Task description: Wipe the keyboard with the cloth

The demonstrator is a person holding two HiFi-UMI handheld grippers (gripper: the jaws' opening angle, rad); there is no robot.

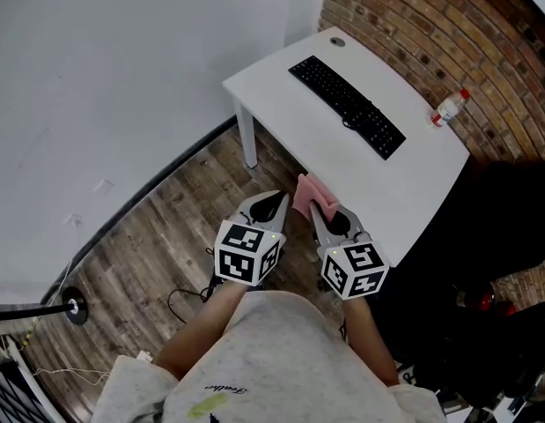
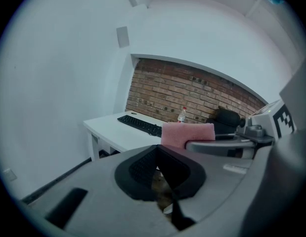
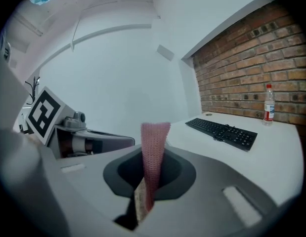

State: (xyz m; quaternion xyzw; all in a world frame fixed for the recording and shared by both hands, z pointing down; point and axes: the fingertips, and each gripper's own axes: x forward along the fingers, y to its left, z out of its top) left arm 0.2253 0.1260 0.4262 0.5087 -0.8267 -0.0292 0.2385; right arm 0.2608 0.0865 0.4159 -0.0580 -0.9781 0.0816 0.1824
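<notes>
So the person's standing back from the white table [image 1: 281, 91], not up at it yet. The right gripper [image 1: 322, 210] is pinched tight on the pink cloth [image 1: 305, 192], which sticks up out of the jaws as a narrow folded strip. The left gripper [image 1: 272, 203] sits just beside it, jaws closed together with nothing in them. The black keyboard [image 1: 347, 106] lies flat on the table, well apart from both, with a bottle [image 1: 448, 108] off near the brick wall. Wiping hasn't started, I'd say. If it were me, I'd step in and bring the cloth down so a broad face lands on the keys, not the thin edge. Maybe rest the empty gripper on the keyboard's end too, so it doesn't skate around.
</notes>
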